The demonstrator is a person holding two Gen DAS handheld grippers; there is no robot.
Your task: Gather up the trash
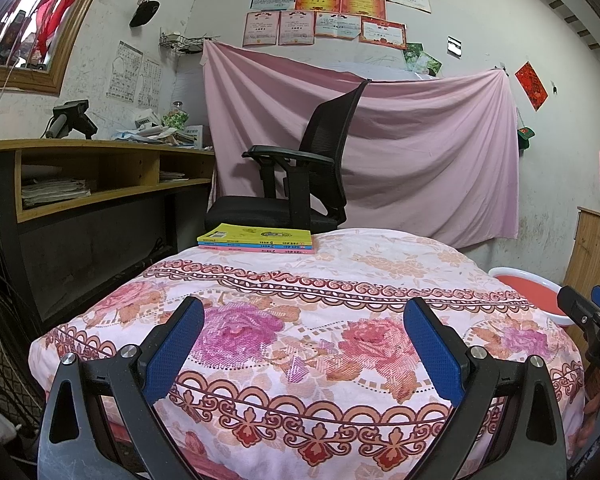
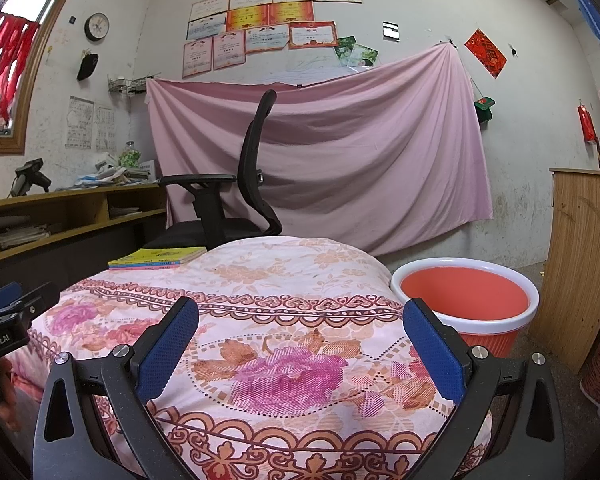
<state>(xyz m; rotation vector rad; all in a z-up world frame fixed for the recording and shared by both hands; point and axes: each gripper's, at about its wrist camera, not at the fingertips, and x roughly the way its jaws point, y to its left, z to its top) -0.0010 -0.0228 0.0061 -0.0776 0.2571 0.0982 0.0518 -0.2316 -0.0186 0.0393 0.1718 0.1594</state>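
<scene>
My left gripper [image 1: 304,312] is open and empty above the near part of a table under a pink floral cloth [image 1: 340,272]. My right gripper [image 2: 300,312] is open and empty above the same cloth [image 2: 284,272], to the right of the left one. A red bin with a white rim [image 2: 466,318] stands on the floor right of the table; its edge shows in the left wrist view [image 1: 530,292]. I see no loose trash on the cloth. The right gripper shows at the left view's right edge [image 1: 592,312], the left gripper at the right view's left edge [image 2: 8,308].
A stack of books [image 1: 256,238] [image 2: 156,259] lies at the table's far left corner. A black office chair [image 1: 300,176] [image 2: 236,196] stands behind it. A wooden desk [image 1: 96,176] is to the left, a wooden cabinet [image 2: 580,264] to the right.
</scene>
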